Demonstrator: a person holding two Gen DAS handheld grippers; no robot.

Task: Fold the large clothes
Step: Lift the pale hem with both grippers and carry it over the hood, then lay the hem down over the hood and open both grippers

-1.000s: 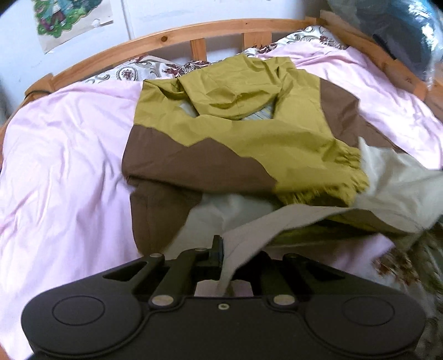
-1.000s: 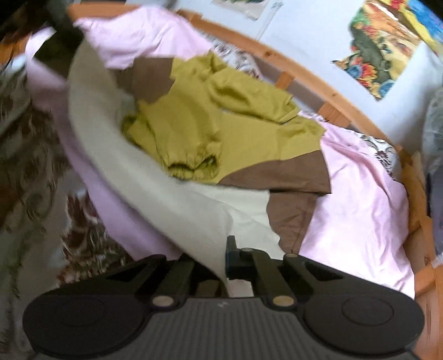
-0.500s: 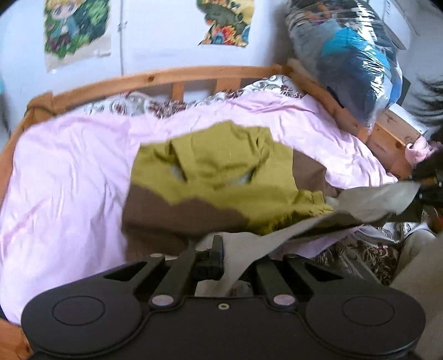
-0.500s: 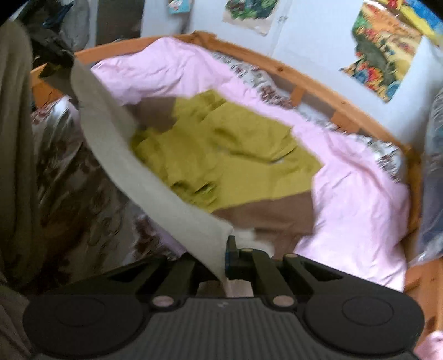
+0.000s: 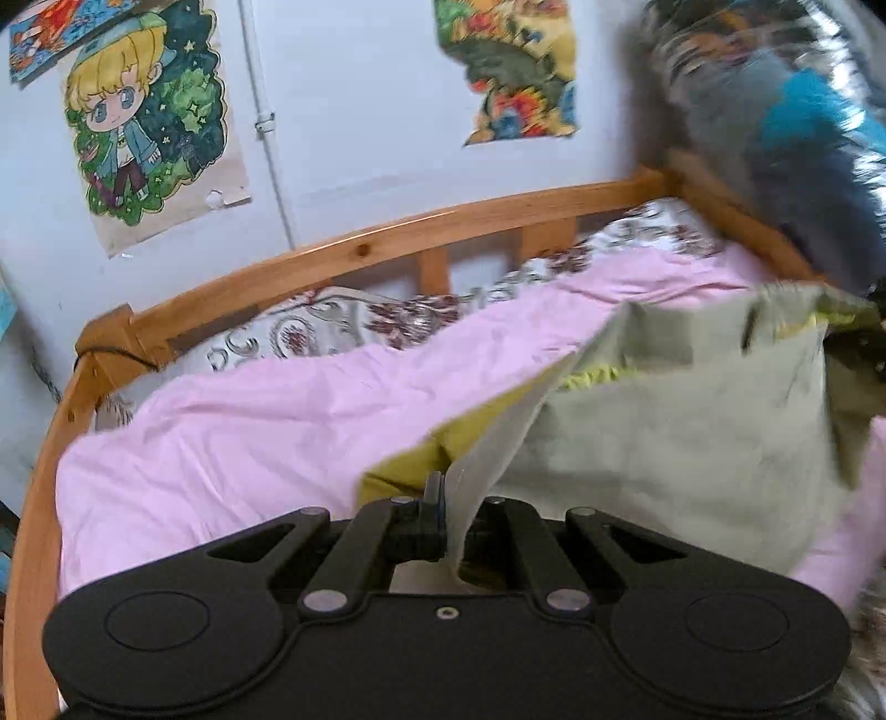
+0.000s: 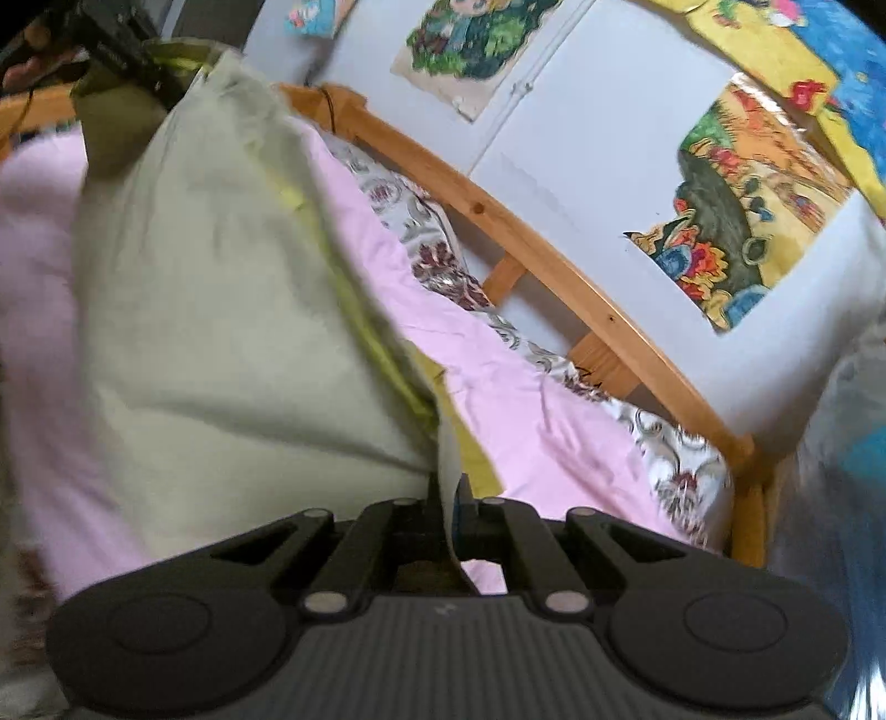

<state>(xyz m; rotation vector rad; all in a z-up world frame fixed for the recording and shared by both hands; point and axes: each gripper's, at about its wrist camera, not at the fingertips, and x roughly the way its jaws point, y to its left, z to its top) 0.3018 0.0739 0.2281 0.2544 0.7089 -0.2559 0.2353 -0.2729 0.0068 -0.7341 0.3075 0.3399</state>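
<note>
A large jacket (image 5: 664,432) hangs lifted over the bed, its pale grey-green lining facing both cameras and an olive-yellow edge (image 5: 410,454) showing underneath. My left gripper (image 5: 451,509) is shut on the hem at one corner. My right gripper (image 6: 448,498) is shut on the hem at the other corner, with the jacket (image 6: 210,332) stretched away to the upper left. In the right wrist view the left gripper (image 6: 127,50) shows dark at the top left, at the cloth's far corner. The jacket's brown part and hood are hidden behind the raised lining.
A pink sheet (image 5: 249,432) covers the bed, with a floral pillow (image 5: 310,327) along the curved wooden headboard (image 5: 387,243). Posters hang on the white wall (image 5: 354,111). A shiny plastic bag of blue things (image 5: 786,111) sits at the right bed rail.
Both grippers have risen and gone toward the headboard with the hem. The jacket's lower part, flat on the bed before, is lifted and hides the olive and brown front.
</note>
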